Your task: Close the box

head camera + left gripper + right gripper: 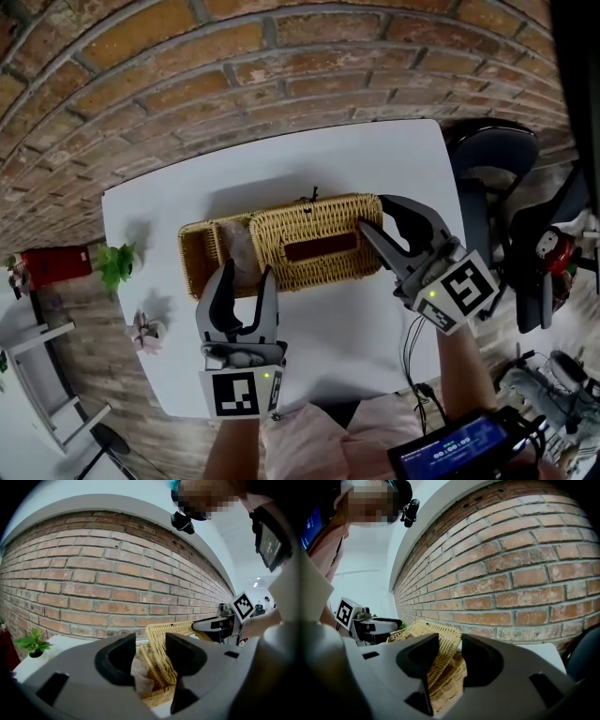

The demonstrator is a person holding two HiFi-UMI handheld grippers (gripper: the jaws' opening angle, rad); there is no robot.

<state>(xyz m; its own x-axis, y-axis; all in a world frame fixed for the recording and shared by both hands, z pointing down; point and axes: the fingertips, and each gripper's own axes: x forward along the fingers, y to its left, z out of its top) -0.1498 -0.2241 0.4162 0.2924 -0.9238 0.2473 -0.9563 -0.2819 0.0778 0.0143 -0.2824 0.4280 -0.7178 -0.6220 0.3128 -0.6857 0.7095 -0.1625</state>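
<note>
The left gripper (247,272) points straight away from the body, marker cube nearest the person, and its jaws stand apart. The right gripper (373,214) sits off to its right and further out, angled inward across the front of the left one, its jaws also apart and not clamped. The right forearm (461,361) stretches out behind its gripper. Only a short part of the left forearm (223,455) shows.
</note>
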